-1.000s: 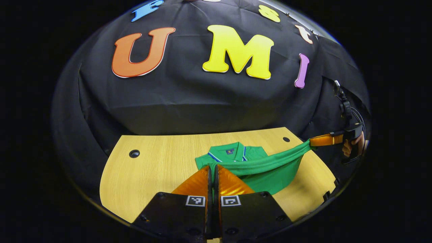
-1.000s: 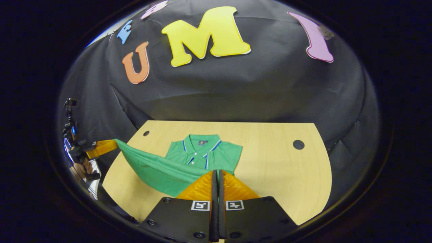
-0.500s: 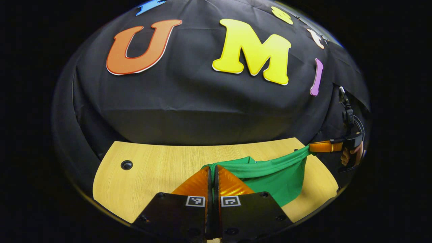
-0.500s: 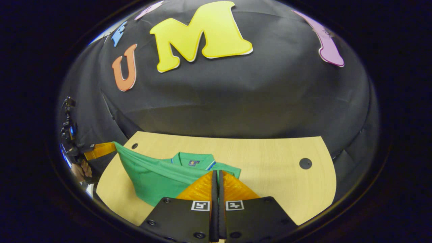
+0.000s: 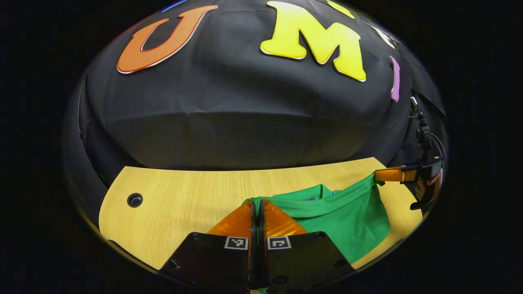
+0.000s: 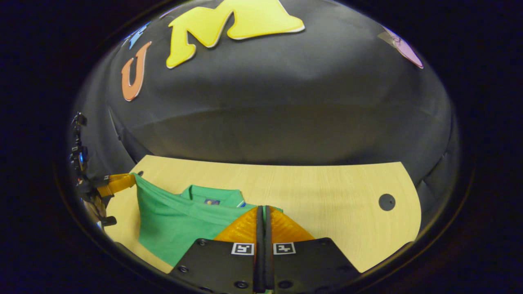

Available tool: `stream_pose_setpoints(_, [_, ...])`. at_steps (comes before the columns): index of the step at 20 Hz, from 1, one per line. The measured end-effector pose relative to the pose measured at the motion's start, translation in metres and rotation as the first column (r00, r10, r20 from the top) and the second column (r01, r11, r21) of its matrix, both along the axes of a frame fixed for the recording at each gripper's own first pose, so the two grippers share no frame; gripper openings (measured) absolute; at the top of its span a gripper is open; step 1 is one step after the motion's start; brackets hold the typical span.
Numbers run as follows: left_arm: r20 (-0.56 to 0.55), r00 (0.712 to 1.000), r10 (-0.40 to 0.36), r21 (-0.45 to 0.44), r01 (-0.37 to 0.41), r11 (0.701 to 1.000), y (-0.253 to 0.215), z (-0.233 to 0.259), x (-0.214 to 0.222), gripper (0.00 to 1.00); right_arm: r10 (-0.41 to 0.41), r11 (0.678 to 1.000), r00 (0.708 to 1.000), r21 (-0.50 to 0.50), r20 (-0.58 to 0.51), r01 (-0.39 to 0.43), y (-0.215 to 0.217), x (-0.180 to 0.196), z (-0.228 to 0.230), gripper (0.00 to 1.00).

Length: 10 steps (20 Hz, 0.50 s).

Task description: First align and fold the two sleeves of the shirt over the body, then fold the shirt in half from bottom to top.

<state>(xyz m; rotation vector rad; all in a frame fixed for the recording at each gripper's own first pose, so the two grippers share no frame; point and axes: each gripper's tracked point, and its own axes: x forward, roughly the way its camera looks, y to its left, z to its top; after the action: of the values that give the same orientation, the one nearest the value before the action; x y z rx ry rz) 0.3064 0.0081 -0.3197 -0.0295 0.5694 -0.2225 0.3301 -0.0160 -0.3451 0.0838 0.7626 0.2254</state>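
Note:
A green polo shirt (image 5: 347,212) lies on the wooden table (image 5: 179,196), its bottom hem lifted and carried toward the collar (image 5: 320,191). My left gripper (image 5: 256,201) is shut on one hem corner. Far right in the left gripper view, the right gripper (image 5: 378,175), held by a hand (image 5: 431,188), pinches the other corner. In the right gripper view the shirt (image 6: 171,220) hangs as a raised sheet over the collar (image 6: 212,196); my right gripper (image 6: 261,207) is shut on the hem, and the left gripper (image 6: 130,179) holds the far corner at the left.
The table (image 6: 327,204) has a round cable hole at its left (image 5: 134,200) in the left gripper view and one at its right (image 6: 386,202) in the right gripper view. Black cloth walls close in behind and at both sides.
Both grippers carried the lifted hem forward over the shirt's body toward the collar; the fold now covers most of the chest and the collar barely peeks above it.

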Motion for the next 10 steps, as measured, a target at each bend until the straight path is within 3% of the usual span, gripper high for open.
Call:
stream_pose_setpoints(1, [-0.002,1.000,0.018,0.021,-0.018,1.000,0.003,-0.008,0.004,0.03,-0.009,1.000,1.000,-0.011,-0.003,0.009,-0.001,0.002,-0.008,0.00])
stream_pose_setpoints(3, [-0.004,1.000,0.029,0.030,-0.029,0.999,0.003,-0.015,0.006,0.06,-0.014,0.999,1.000,-0.040,-0.004,0.014,-0.002,0.007,-0.024,0.05])
stream_pose_setpoints(4, [-0.007,1.000,0.026,0.002,-0.026,1.000,-0.003,-0.019,0.008,0.13,-0.025,0.999,1.000,-0.044,0.010,0.026,-0.002,0.010,-0.025,0.13])
stream_pose_setpoints(5, [-0.009,0.999,0.036,-0.005,-0.036,0.999,-0.004,-0.019,0.006,0.18,-0.035,0.998,0.999,-0.042,0.029,0.036,0.000,0.015,-0.022,0.12])
stream_pose_setpoints(6, [-0.014,0.999,0.049,0.008,-0.049,0.999,-0.001,-0.020,0.005,0.56,-0.046,0.997,0.998,-0.064,0.046,0.048,-0.001,0.016,-0.019,0.34])
stream_pose_setpoints(7, [-0.015,0.998,0.058,0.016,-0.058,0.998,0.001,-0.020,0.003,0.67,-0.047,0.995,0.997,-0.088,0.066,0.053,-0.002,0.014,-0.013,0.57])
stream_pose_setpoints(8, [-0.010,0.997,0.071,0.015,-0.070,0.997,0.002,-0.015,0.002,0.94,-0.050,0.992,0.994,-0.113,0.094,0.061,-0.004,0.013,-0.003,0.80])
stream_pose_setpoints(9, [-0.001,0.997,0.082,0.010,-0.082,0.997,0.004,-0.006,-0.002,0.97,-0.048,0.989,0.991,-0.131,0.124,0.065,-0.003,0.011,0.006,0.92])
stream_pose_setpoints(10, [0.010,0.996,0.092,0.001,-0.092,0.996,0.007,0.004,-0.006,0.98,-0.051,0.986,0.986,-0.147,0.156,0.075,-0.004,0.009,0.019,0.98])
